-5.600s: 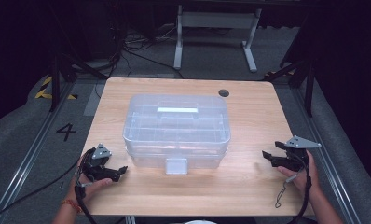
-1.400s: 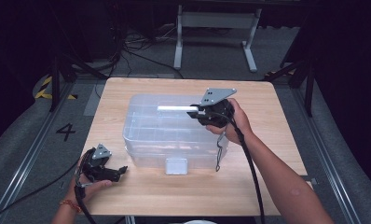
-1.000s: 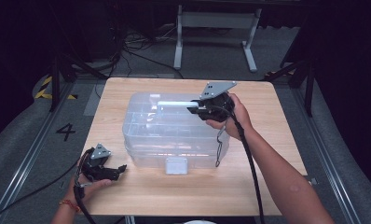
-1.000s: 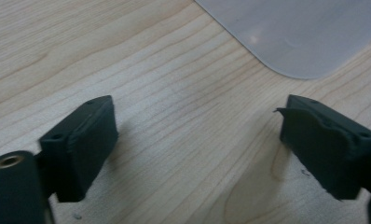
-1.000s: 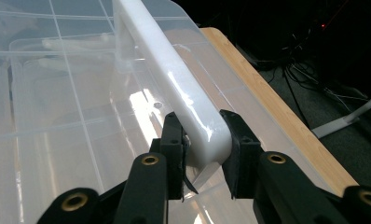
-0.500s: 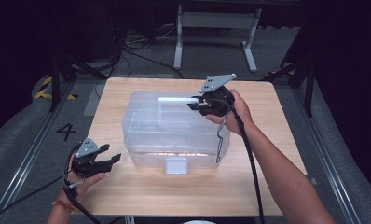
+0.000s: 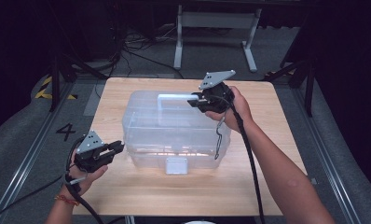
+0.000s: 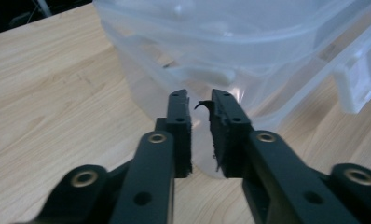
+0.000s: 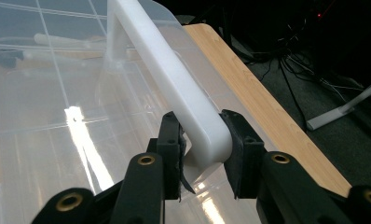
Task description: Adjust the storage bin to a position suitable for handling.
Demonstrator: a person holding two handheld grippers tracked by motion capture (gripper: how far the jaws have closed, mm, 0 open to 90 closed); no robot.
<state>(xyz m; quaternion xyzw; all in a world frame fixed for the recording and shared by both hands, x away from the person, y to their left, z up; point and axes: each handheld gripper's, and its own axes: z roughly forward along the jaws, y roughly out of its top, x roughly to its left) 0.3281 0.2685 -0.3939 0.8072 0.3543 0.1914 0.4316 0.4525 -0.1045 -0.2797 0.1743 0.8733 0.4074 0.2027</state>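
Note:
A clear plastic storage box (image 7: 174,135) with a lid stands in the middle of the wooden table (image 7: 127,191). A white handle (image 7: 174,96) stands up from the lid. My right gripper (image 7: 193,99) is shut on the handle's right end; in the right gripper view the pads (image 9: 172,140) squeeze the white bar (image 9: 151,51) above the clear lid (image 9: 44,107). My left gripper (image 7: 120,147) hangs in the air just off the box's front left corner (image 8: 221,42). Its jaws have just been closing and now stand almost together (image 8: 200,100) with nothing between them.
A white latch (image 7: 176,164) sits on the box's front wall, also seen as a latch (image 8: 356,84) to the right in the left gripper view. Dark floor, cables and a metal stand (image 7: 216,28) lie beyond the table's far edge. Bare wood surrounds the box.
My left hand has lifted off the table and come closer to the box, and its jaws went from wide apart to nearly together. The right gripper keeps its hold on the handle.

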